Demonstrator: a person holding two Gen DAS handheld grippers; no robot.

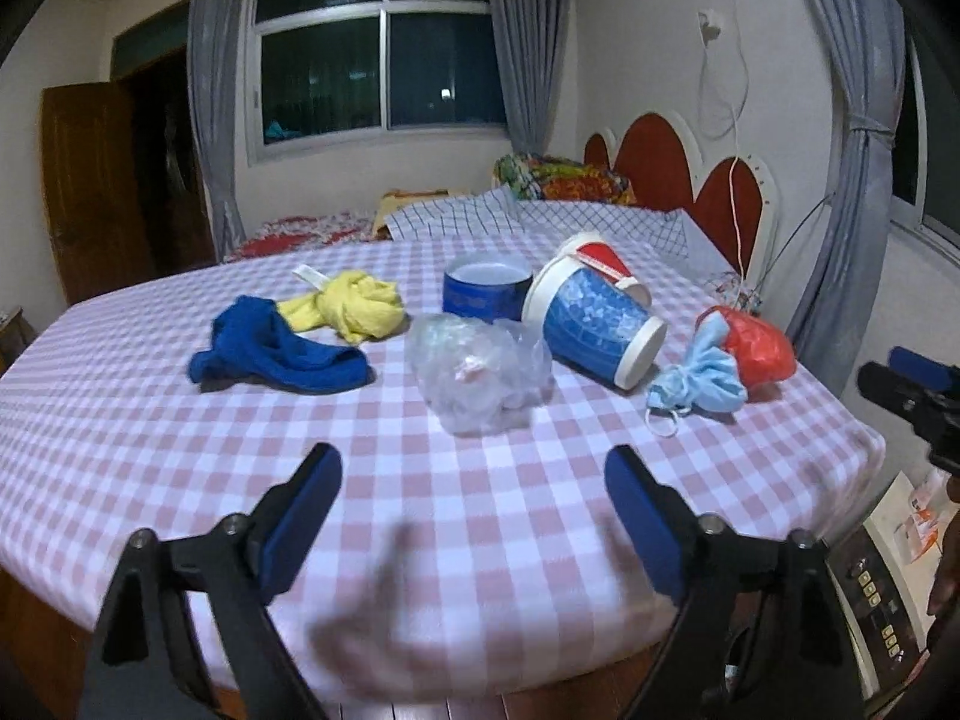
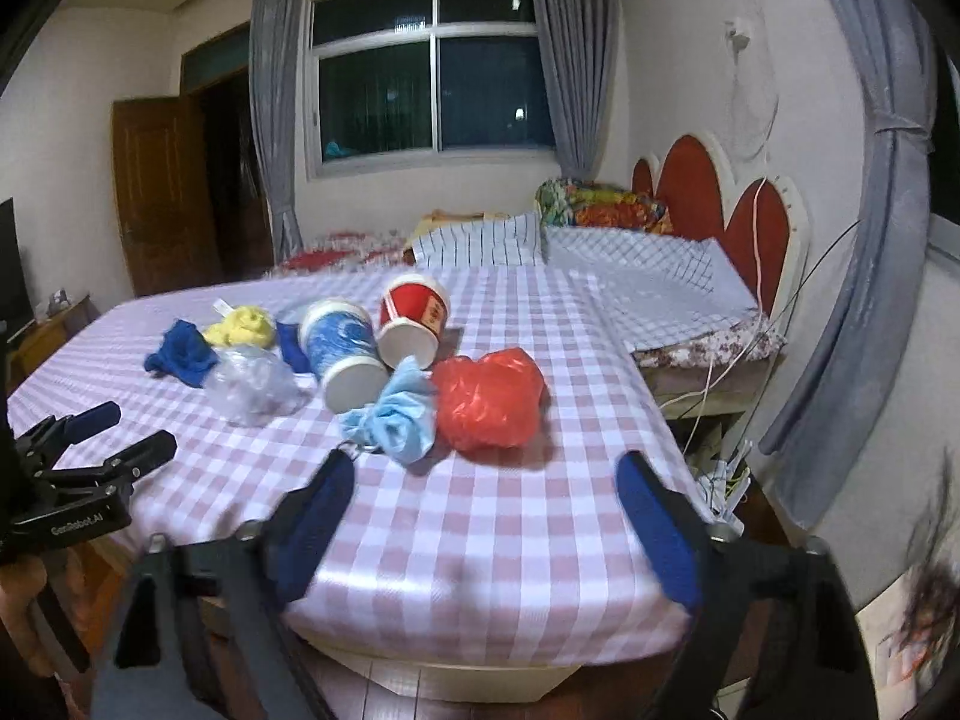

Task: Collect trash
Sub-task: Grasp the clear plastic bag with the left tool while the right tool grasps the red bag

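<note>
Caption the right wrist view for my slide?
Open right gripper faces red bag, blue mask and tipped cups on checkered table.

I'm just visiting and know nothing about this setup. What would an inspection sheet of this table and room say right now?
Surface: table under a pink-checked cloth, all items lying on it.
Job's things: clear bag, blue cup on its side, red cup tipped behind it, face mask, red bag, all untouched.
Clutter: blue cloth, yellow cloth, blue bowl.
Grippers: left gripper and right gripper both open, empty, at the near edge.
Cables: white cord hanging by the headboard.
Surroundings: bed beyond the table, window, curtains, door.
</note>
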